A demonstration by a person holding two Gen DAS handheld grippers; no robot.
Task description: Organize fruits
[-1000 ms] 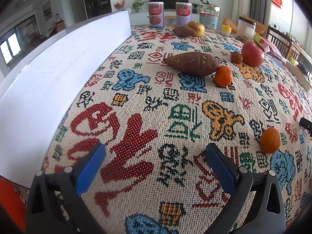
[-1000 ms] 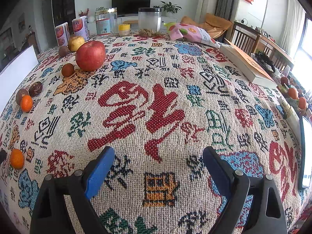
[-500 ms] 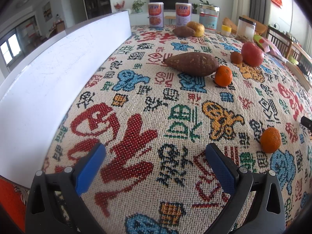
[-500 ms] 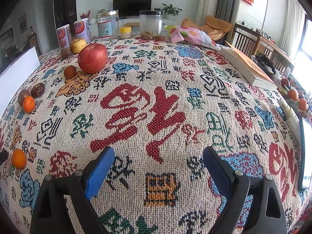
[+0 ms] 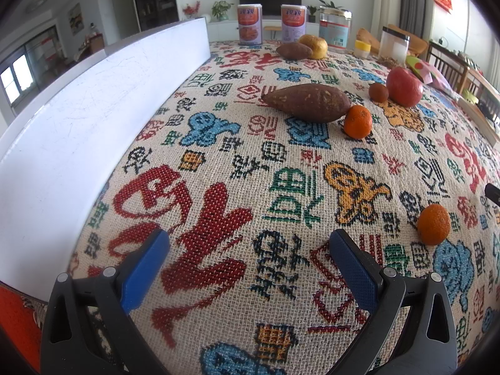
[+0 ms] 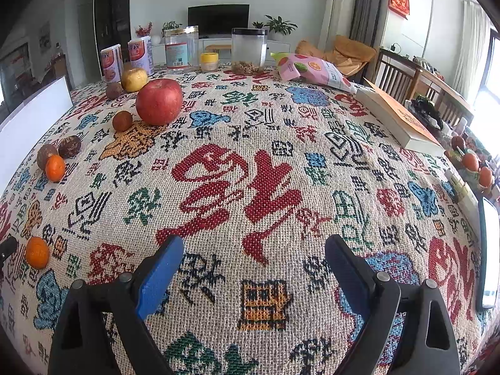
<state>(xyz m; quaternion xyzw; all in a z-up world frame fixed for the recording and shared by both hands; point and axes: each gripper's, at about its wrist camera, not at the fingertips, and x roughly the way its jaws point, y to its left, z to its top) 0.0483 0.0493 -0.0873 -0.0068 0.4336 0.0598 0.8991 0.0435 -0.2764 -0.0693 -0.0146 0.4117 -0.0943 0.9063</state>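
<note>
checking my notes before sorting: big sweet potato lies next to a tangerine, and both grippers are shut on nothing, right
Not quite. The sweet potato does lie next to a tangerine, but both grippers are open, not shut. The left gripper and right gripper each show blue fingers spread wide over bare cloth in their own wrist views.

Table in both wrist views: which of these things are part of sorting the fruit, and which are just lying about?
For the job:
red apple
yellow apple
two mandarins
small brown fruit

Lying about:
large sweet potato, arguably not fruit
two cans
clear jars
snack bag
book
white board
</note>
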